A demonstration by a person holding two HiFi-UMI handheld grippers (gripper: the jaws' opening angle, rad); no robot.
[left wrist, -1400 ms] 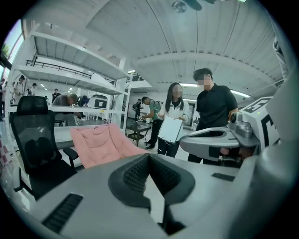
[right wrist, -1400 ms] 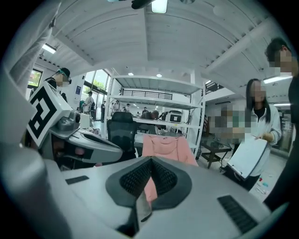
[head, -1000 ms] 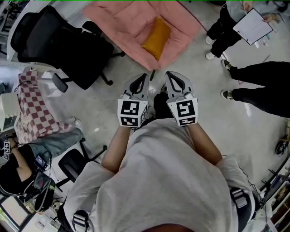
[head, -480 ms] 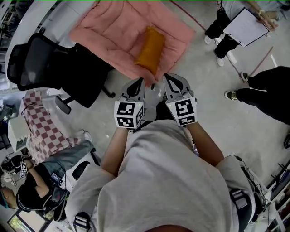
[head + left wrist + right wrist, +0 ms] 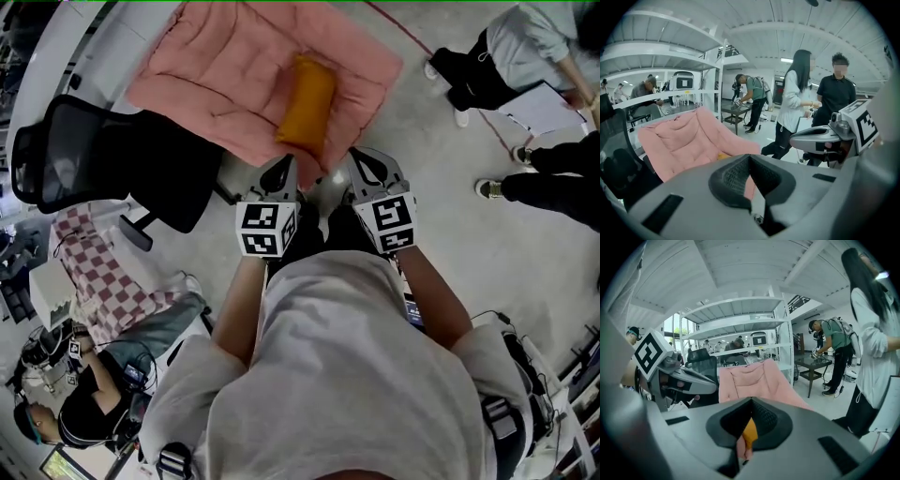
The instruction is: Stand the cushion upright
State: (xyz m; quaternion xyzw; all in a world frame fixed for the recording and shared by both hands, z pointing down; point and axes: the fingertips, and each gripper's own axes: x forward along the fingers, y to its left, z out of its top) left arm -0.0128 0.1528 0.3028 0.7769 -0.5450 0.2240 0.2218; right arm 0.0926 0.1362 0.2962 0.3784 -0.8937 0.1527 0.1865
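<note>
One cushion (image 5: 307, 101), one lounger (image 5: 216, 75) (pink)

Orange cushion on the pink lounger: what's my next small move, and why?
Probably open both claws while reaching forward. The oblong orange fabric cushion lies flat on the pink quilted lounger, untouched. The left claw and right claw are shut and empty, short of its near end. Shut claws cannot take hold of it to stand it up.
</note>
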